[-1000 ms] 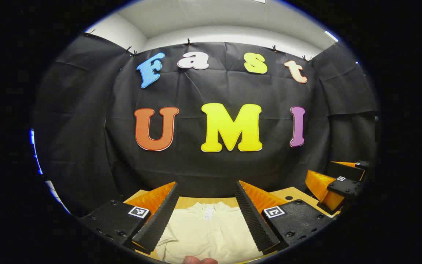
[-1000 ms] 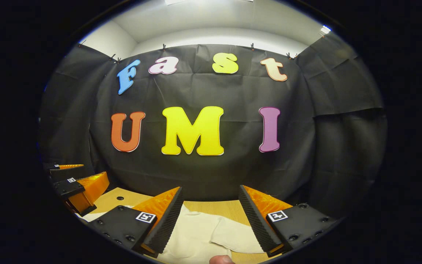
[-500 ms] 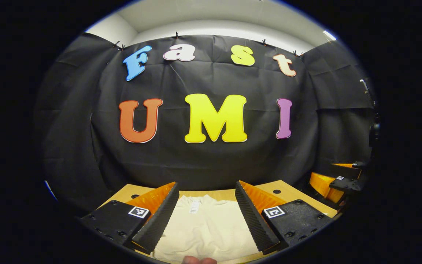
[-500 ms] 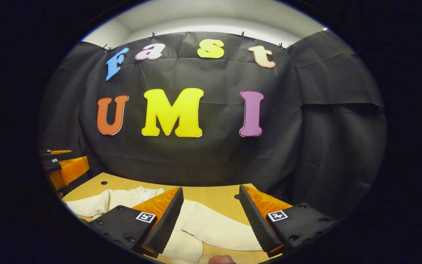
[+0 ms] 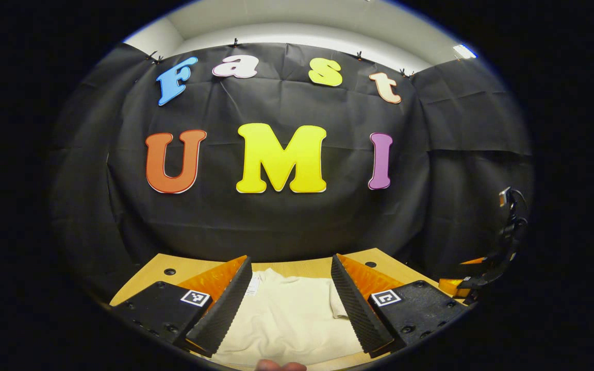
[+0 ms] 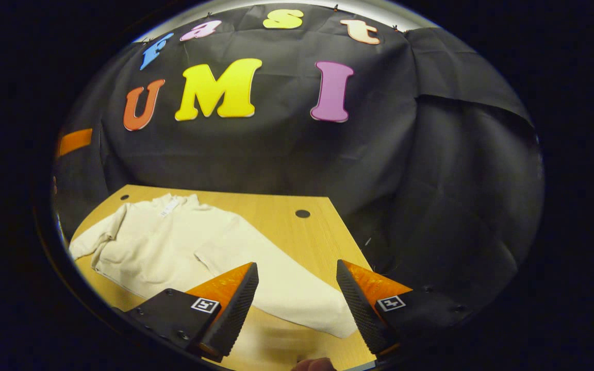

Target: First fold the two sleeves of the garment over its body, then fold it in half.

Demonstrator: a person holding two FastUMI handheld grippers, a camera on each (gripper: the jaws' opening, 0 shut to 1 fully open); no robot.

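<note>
A cream long-sleeved garment (image 6: 163, 242) lies flat on the wooden table (image 6: 276, 208), collar toward the wall. One sleeve (image 6: 281, 283) stretches out toward the table's right side and ends between and just below my right gripper (image 6: 296, 264), which is open above it with nothing held. The other sleeve (image 6: 91, 239) lies bunched at the far left. In the left gripper view the garment body (image 5: 286, 314) sits under my left gripper (image 5: 291, 257), open and holding nothing. A part of the right gripper (image 5: 475, 281) shows at the right edge there.
The table has small round holes (image 6: 302, 213) near its back corners, and its right edge (image 6: 351, 242) drops off beside the black wall cloth. A thumb tip (image 6: 312, 365) shows at the bottom of the right gripper view, another (image 5: 279, 366) in the left.
My right gripper has risen and tipped downward, so much more of the table and garment shows. The left gripper has turned slightly, and the right gripper has slid toward its view's edge.
</note>
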